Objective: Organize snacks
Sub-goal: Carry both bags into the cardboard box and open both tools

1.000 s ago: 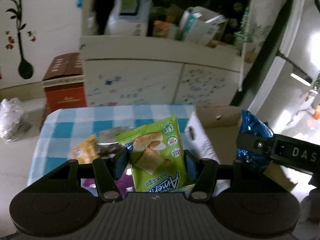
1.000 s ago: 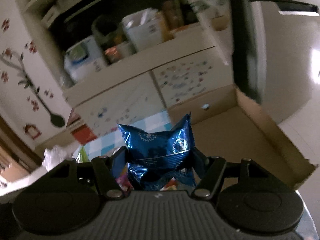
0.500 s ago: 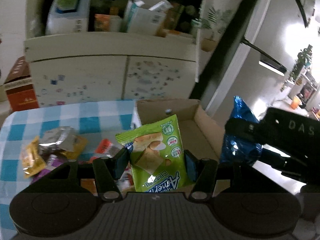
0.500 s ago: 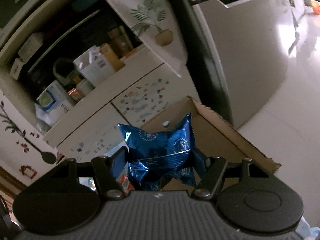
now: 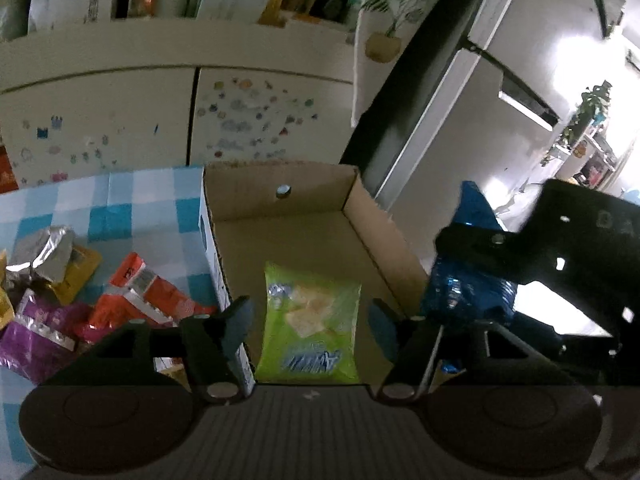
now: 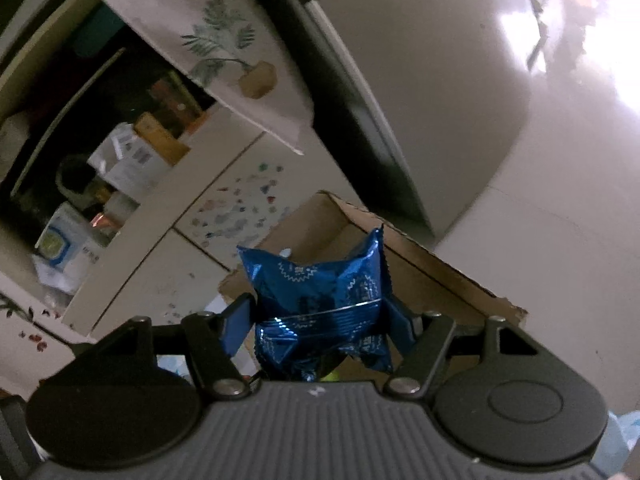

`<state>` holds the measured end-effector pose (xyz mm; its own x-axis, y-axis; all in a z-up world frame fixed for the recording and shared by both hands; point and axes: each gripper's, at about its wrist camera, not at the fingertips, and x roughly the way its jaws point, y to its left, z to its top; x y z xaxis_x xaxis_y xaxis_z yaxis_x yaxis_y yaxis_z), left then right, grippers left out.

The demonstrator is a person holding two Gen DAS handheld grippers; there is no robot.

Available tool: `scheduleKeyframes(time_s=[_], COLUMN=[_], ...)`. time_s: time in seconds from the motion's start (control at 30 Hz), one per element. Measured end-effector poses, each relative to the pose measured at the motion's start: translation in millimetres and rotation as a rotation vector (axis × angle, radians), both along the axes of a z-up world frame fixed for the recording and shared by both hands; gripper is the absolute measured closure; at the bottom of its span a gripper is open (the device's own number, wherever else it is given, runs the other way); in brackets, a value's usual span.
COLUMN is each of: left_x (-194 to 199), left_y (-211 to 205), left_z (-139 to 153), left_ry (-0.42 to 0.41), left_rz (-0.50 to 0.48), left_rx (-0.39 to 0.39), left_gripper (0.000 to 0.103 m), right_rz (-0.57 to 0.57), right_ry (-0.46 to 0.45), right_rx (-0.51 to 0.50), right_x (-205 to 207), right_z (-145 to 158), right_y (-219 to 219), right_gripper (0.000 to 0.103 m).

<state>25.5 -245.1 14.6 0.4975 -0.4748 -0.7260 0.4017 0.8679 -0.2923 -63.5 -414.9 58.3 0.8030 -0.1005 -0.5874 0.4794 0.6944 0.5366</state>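
Observation:
My left gripper (image 5: 308,320) is open and empty above the near end of the open cardboard box (image 5: 280,236). A green snack bag (image 5: 310,328) lies flat on the box floor right below its jaws. My right gripper (image 6: 320,324) is shut on a shiny blue snack bag (image 6: 320,304), held above the box's right side (image 6: 420,268). The blue bag (image 5: 466,292) and the right gripper also show at the right of the left wrist view. Several snack packets lie left of the box: an orange one (image 5: 140,288), a purple one (image 5: 36,332), a silver one (image 5: 44,252).
The box stands at the right end of a table with a blue-and-white checked cloth (image 5: 120,204). Behind it is a white cabinet (image 5: 192,116) with stickers and a shelf of boxes. An open cabinet door (image 6: 224,52) hangs above. A shiny floor (image 6: 560,160) lies to the right.
My left gripper moved right over the box, opened and let go of the green bag, which now lies in the box. My right gripper swung right, still holding the blue bag.

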Motion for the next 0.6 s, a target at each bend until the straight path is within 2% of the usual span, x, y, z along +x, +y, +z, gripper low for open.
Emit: scheduleKeyframes(time_s=[0.1,0.17,0.3,0.43,0.6], left_x=[-1,-1,2,8,8], left_y=[1,3,11,26,44], left_z=[1,3,5,6,10], left_ry=[0.0,-0.007,0.007,0.032,-0.008], left_rz=[-0.005,-0.006,0.023,0.043,0.043], left_rx=[0.013,0.027,0.066,0.067,0.114], left_gripper=[0.022,0.019,0.016,0.016,0.016], right_rz=[-0.032,-0.042,-0.04,-0.012,0.036], right_ry=[-0.013,-0.024,-0.026,-0.039,-0.05], right_rx=[0.061,0.094,0.094,0.088,0.058], right_x=[-4,-5,-5,-3,1], right_z=[-5,-6,-4,-1,2], right_y=[-8,-11,-10,-6,3], right_gripper=[0.022,0.02,0.019,0.019,0.019])
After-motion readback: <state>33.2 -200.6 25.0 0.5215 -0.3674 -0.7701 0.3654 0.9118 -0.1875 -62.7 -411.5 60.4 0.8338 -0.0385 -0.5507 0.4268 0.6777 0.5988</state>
